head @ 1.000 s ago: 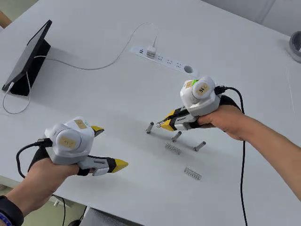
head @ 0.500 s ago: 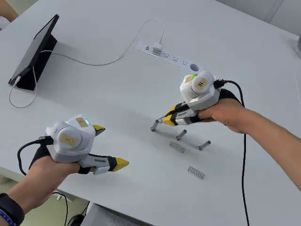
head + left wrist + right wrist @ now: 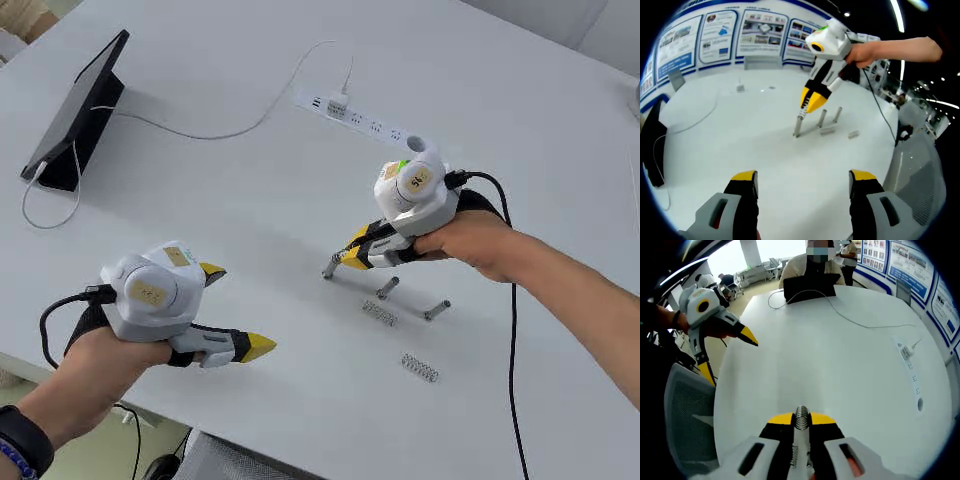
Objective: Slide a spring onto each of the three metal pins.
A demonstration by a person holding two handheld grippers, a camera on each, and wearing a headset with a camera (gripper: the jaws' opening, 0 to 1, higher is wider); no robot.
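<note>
While the right claw (image 3: 346, 258) meets the top of the left pin (image 3: 330, 267) in the head view, with two loose springs (image 3: 379, 313) on the counter (image 3: 250, 180) near the other pins (image 3: 387, 288), the left gripper view shows the left claw (image 3: 802, 175) wide, and the right gripper view shows a spring (image 3: 801, 416) pinched between narrow jaws.

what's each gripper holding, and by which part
The right gripper is shut on a spring, gripped along its side, one end poking past the tips. The left gripper is open, holding nothing.
</note>
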